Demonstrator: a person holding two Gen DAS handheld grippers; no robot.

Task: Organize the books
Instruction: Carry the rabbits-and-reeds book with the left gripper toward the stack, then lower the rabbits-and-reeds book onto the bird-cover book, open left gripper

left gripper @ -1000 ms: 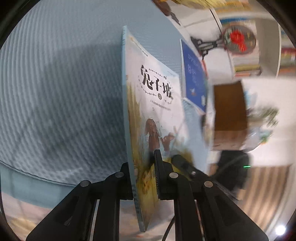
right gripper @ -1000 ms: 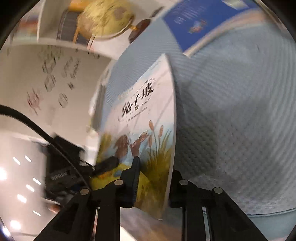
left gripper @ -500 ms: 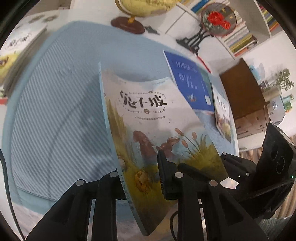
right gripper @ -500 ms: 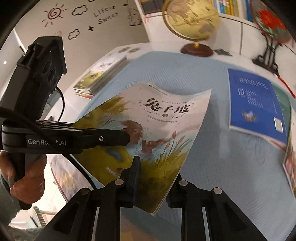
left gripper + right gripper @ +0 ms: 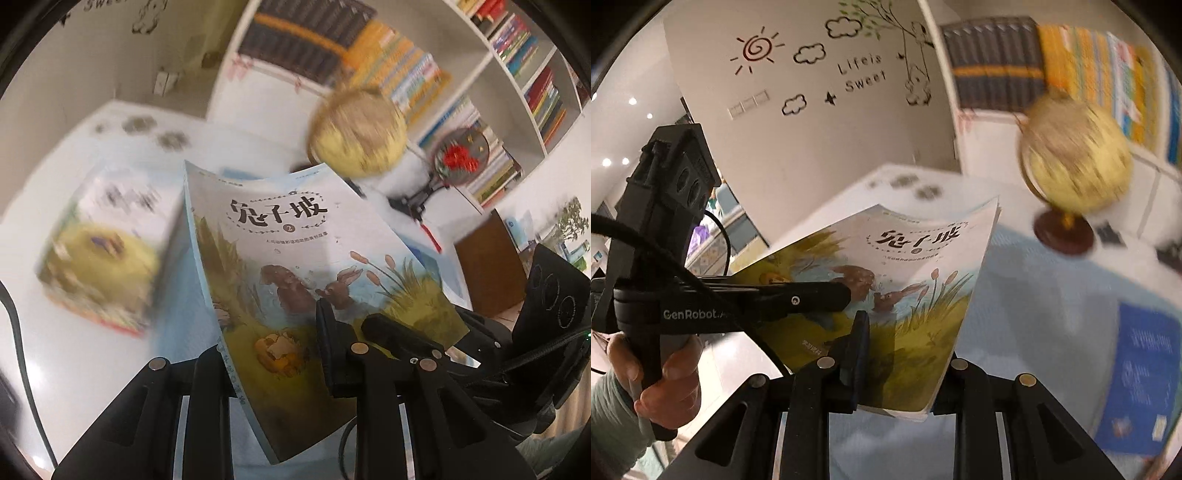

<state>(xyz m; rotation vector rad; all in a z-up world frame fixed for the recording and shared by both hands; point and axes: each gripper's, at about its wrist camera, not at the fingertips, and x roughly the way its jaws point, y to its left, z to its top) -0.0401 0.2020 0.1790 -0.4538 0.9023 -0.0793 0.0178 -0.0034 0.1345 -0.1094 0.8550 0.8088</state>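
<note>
An illustrated rabbit book hangs in the air above the table, cover toward me, and both grippers hold it by its lower edge. My left gripper is shut on the bottom corner by the spine. My right gripper is shut on the other bottom corner of the same book. In the right wrist view the left gripper's upper finger lies across the cover, with a person's hand on its handle. A blurred stack of similar books lies on the white table to the left.
A yellow globe on a dark base stands at the back of the blue mat. A blue book lies flat on the mat at right. A round fan ornament and full bookshelves line the back wall.
Both grippers have risen with the book and swung it left, away from the blue mat. The view has tilted up from the mat to the stack, globe and shelves.
</note>
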